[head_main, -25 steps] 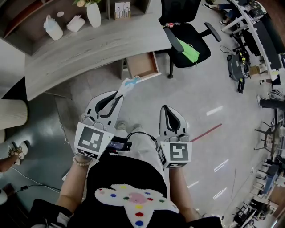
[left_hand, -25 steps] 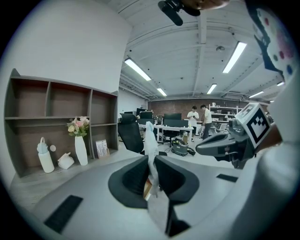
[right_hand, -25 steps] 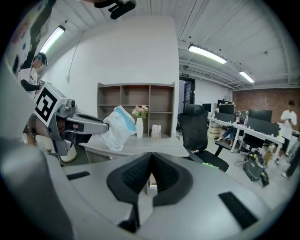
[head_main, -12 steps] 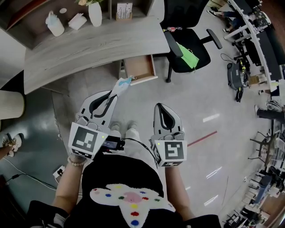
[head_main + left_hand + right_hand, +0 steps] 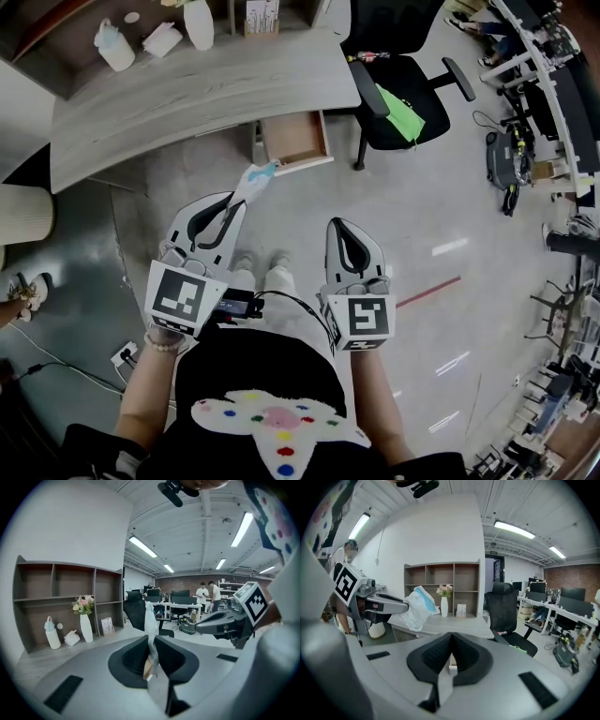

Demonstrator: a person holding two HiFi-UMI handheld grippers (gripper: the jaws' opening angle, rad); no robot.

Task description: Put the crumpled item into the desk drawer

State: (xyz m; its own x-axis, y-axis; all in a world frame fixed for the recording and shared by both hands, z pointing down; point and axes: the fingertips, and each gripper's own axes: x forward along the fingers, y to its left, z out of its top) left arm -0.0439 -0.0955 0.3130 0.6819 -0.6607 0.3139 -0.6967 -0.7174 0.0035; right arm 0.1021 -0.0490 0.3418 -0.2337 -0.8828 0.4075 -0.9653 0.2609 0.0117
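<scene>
The crumpled item [image 5: 255, 177], a white and pale blue wad, sticks out of my left gripper [image 5: 236, 201], which is shut on it above the floor in front of the desk. In the left gripper view the crumpled item [image 5: 150, 623] stands pinched between the dark pads. The desk drawer [image 5: 294, 139] is pulled open under the grey desk [image 5: 187, 94], a little beyond and to the right of the item. My right gripper [image 5: 342, 227] hangs beside it, shut and empty. From the right gripper view the crumpled item [image 5: 416, 609] shows at the tip of the left gripper [image 5: 396, 603].
A black office chair [image 5: 403, 89] with a green thing [image 5: 400, 112] on its seat stands right of the drawer. A vase [image 5: 198, 23], a bottle [image 5: 113, 47] and a tissue pack [image 5: 162, 39] sit at the desk's back. A cream round stool [image 5: 23, 227] is at left.
Both grippers have drifted slightly left and down in the head view. The left one keeps its hold on the crumpled item; the right one stays shut.
</scene>
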